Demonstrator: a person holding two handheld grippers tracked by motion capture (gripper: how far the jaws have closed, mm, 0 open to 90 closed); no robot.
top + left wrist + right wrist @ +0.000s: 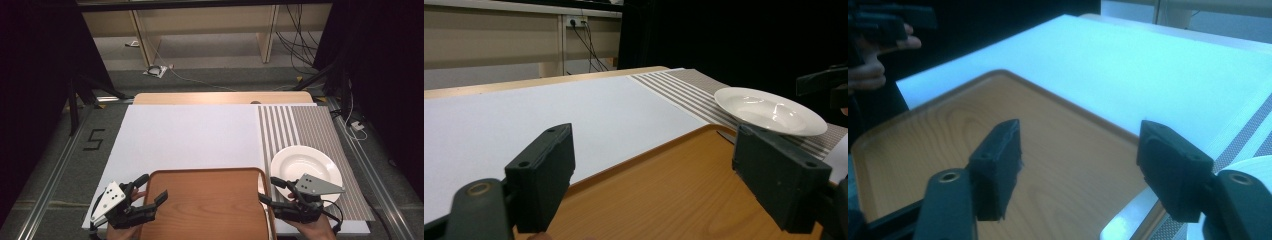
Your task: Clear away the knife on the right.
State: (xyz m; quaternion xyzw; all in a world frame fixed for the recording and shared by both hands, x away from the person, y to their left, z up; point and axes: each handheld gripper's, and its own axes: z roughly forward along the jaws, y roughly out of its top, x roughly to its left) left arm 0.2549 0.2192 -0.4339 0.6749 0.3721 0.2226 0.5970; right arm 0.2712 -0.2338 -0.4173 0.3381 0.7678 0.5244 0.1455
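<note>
A brown wooden tray (pixel 205 202) lies at the table's front edge, with nothing on it. My left gripper (pixel 151 188) is open at the tray's left far corner; in the left gripper view its fingertips (pixel 544 172) stand wide apart (pixel 661 175), with the tray's rim (pixel 634 160) running between them. My right gripper (pixel 271 191) is open at the tray's right rim; its own view (pixel 1083 165) looks across the tray (pixel 948 135). A white deep plate (pixel 306 167) sits just right of the tray, touching neither gripper.
A white board (pixel 190 132) covers most of the table. A grey striped placemat (pixel 305 125) lies under the plate on the right. Black metal rails run along both table sides, with cables on the floor beyond. A hand (pixel 868 70) holds the left gripper.
</note>
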